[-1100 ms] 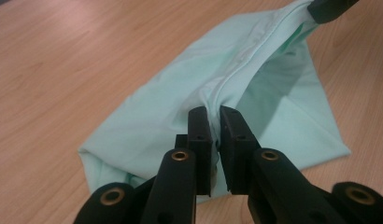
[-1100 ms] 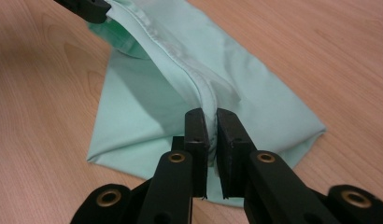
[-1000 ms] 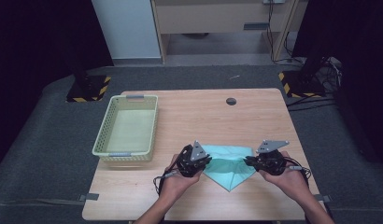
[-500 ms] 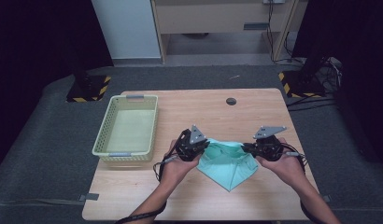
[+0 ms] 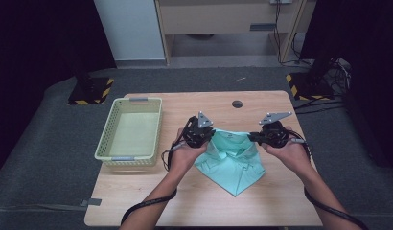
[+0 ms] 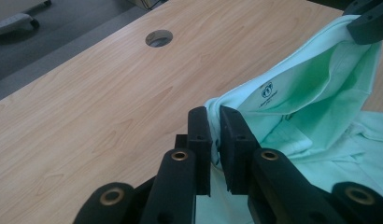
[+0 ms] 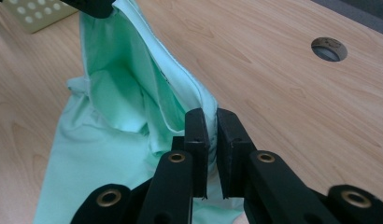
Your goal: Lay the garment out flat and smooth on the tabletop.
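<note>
High view showed the pale wooden rectangular tabletop carrying everything, with a round cable hole near its far edge. Next in size, the pale yellow-green perforated plastic basket stood toward the left side of the tabletop, well apart from the cloth and with nothing visible inside it.

The mint-green collared cotton shirt lay between the two hands, right of the basket. Its collar end was raised off the wood while its lower part trailed back toward the person and rested on the tabletop in a point. In the left gripper view a small printed label showed inside the neck, so the garment was being held open at the shoulders, most likely to spread it flat or shake it out before folding.

The left hand-held gripper had its black jaws nearly together, pinching one upper edge of the shirt; the same grip appeared close up, with a fold of fabric squeezed between the pads. The right hand-held gripper clamped the opposite upper edge in the same narrow way. Holding the two corners apart kept the cloth taut across the top, which I judged was meant to let the rest hang straight.
</note>
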{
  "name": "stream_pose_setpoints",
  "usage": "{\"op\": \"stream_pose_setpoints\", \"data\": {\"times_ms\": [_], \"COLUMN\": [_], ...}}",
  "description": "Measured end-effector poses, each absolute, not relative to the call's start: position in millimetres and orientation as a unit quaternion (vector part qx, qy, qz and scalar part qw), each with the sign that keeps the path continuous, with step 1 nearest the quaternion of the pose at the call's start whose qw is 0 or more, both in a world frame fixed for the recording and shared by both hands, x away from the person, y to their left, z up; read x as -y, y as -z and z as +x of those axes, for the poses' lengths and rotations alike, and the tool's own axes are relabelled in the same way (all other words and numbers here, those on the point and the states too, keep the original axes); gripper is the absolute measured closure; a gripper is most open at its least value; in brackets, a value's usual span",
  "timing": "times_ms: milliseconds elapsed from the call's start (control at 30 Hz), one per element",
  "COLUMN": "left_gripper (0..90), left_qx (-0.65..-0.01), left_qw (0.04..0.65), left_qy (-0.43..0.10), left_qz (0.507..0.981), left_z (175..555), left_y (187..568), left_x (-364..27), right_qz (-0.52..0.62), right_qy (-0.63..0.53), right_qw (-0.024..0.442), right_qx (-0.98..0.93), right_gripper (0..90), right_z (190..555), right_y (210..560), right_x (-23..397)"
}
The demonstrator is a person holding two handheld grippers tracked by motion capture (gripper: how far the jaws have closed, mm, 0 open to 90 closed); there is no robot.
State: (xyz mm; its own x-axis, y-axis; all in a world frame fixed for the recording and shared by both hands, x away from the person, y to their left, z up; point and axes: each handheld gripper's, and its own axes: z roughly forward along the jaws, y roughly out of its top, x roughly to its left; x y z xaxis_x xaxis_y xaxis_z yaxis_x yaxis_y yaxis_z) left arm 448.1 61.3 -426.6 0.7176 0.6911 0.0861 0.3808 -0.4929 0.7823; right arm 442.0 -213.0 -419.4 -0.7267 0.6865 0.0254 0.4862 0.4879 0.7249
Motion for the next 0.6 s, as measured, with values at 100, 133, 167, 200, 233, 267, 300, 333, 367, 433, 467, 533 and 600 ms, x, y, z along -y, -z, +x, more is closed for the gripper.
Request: {"op": "stream_pose_setpoints", "data": {"times_ms": [100, 133, 167, 200, 233, 267, 300, 333, 367, 433, 467, 533, 600], "left_gripper": [83.0, 82.9, 83.0, 83.0, 82.9, 82.9, 82.9, 82.9, 82.9, 82.9, 82.8, 82.8, 82.8], "left_qx": [-0.323, -0.326, -0.328, -0.329, -0.332, -0.333, -0.335, -0.338, -0.34, -0.343, -0.346, -0.354, -0.361], "left_qw": [0.383, 0.382, 0.379, 0.374, 0.375, 0.373, 0.371, 0.37, 0.369, 0.363, 0.361, 0.361, 0.36], "left_qy": [-0.2, -0.199, -0.2, -0.201, -0.2, -0.2, -0.199, -0.198, -0.198, -0.198, -0.197, -0.195, -0.19], "left_qz": [0.842, 0.842, 0.842, 0.844, 0.842, 0.843, 0.843, 0.843, 0.842, 0.844, 0.843, 0.841, 0.839], "left_z": [456, 458, 461, 463, 465, 468, 470, 472, 475, 479, 482, 487, 494], "left_y": [428, 429, 430, 430, 431, 432, 433, 434, 436, 439, 440, 444, 448], "left_x": [-59, -59, -59, -59, -59, -59, -59, -59, -58, -58, -58, -59, -59], "right_qz": [0.348, 0.35, 0.352, 0.352, 0.353, 0.356, 0.358, 0.359, 0.36, 0.363, 0.363, 0.366, 0.373], "right_qy": [-0.365, -0.364, -0.364, -0.364, -0.363, -0.363, -0.361, -0.359, -0.358, -0.356, -0.354, -0.352, -0.349], "right_qw": [0.134, 0.133, 0.13, 0.13, 0.129, 0.127, 0.125, 0.125, 0.123, 0.12, 0.119, 0.118, 0.114], "right_qx": [-0.853, -0.853, -0.853, -0.853, -0.853, -0.852, -0.852, -0.852, -0.852, -0.853, -0.854, -0.853, -0.852], "right_gripper": [83.7, 83.7, 83.7, 83.7, 83.7, 83.7, 83.7, 83.7, 83.6, 83.7, 83.6, 83.6, 83.6], "right_z": [451, 454, 461, 461, 464, 467, 470, 473, 476, 480, 483, 487, 494], "right_y": [420, 420, 420, 420, 421, 422, 423, 423, 424, 427, 428, 431, 435], "right_x": [212, 212, 212, 212, 212, 212, 211, 211, 210, 208, 208, 206, 205]}}
